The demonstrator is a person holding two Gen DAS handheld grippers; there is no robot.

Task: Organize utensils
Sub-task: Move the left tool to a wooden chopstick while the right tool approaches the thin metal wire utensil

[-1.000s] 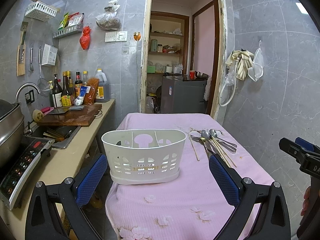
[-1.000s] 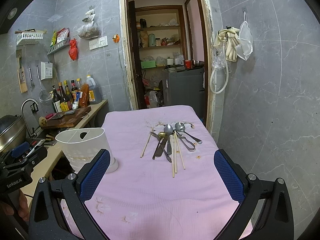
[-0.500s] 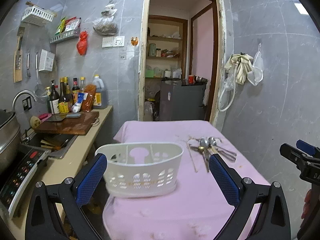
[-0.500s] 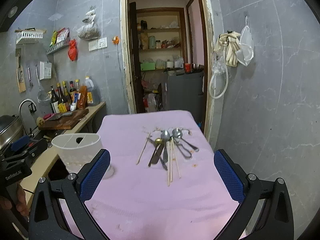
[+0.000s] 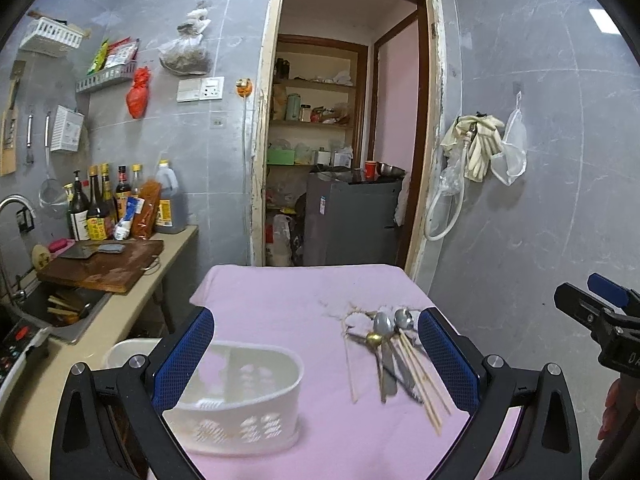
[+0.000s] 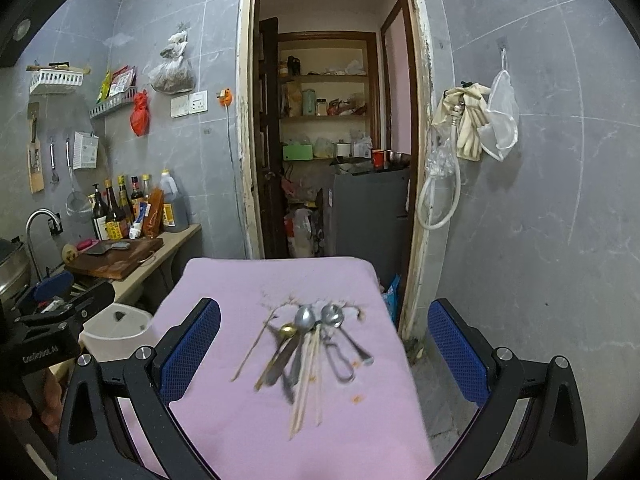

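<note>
On the pink-clothed table [image 5: 280, 308], nearest the left wrist camera, the left gripper [image 5: 316, 364] hangs with jaws spread wide, empty, its left finger overlapping the white utensil caddy [image 5: 240, 396] at the near left edge. The right gripper [image 6: 324, 360] is likewise spread and empty above the cloth. Farther along, well apart from the caddy, a blurred cluster of spoons [image 6: 318, 318] and chopsticks [image 6: 306, 384] lies loose. Beyond stands an open doorway [image 6: 332, 140].
</note>
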